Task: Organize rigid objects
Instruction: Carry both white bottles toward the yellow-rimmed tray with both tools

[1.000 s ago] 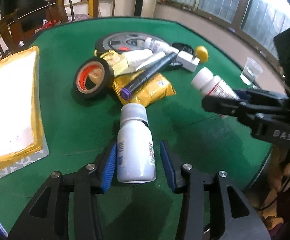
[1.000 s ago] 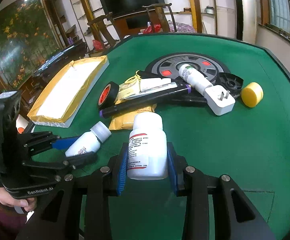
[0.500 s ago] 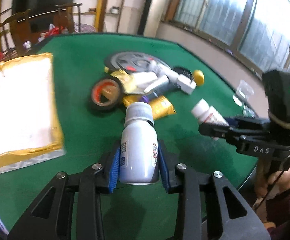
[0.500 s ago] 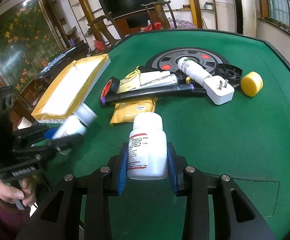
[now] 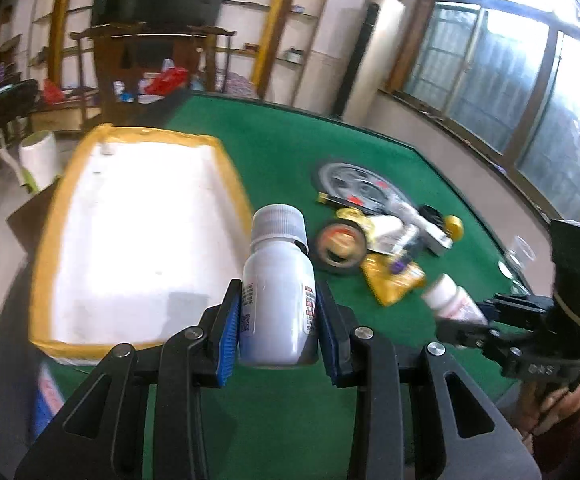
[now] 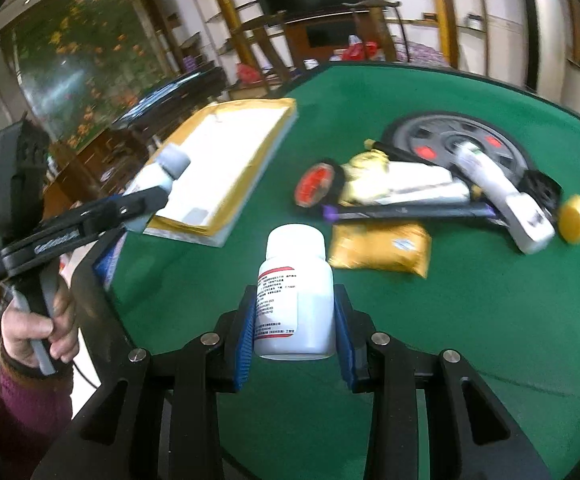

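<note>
Both grippers clamped on stiff plastic bottles, carried clear of the green felt table [image 6: 489,320].
Left gripper [image 5: 278,320] squeezes the grey-capped white bottle [image 5: 278,280] mid-body; right gripper [image 6: 295,320] likewise pinches the white pill bottle [image 6: 295,280]. Both look light and slick; the tray [image 5: 46,240] lies at ten o'clock.

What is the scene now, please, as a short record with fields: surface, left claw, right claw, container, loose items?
surface: green table
left claw: shut on grey-capped bottle, lifted off the table, its jaws having just been closing
right claw: shut on white-capped bottle, lifted off the table
container: yellow-rimmed tray, white inside, at the table's left edge
loose items: tape roll, yellow packet, black marker, white plug adapter, yellow cap, grey disc, piled together
</note>
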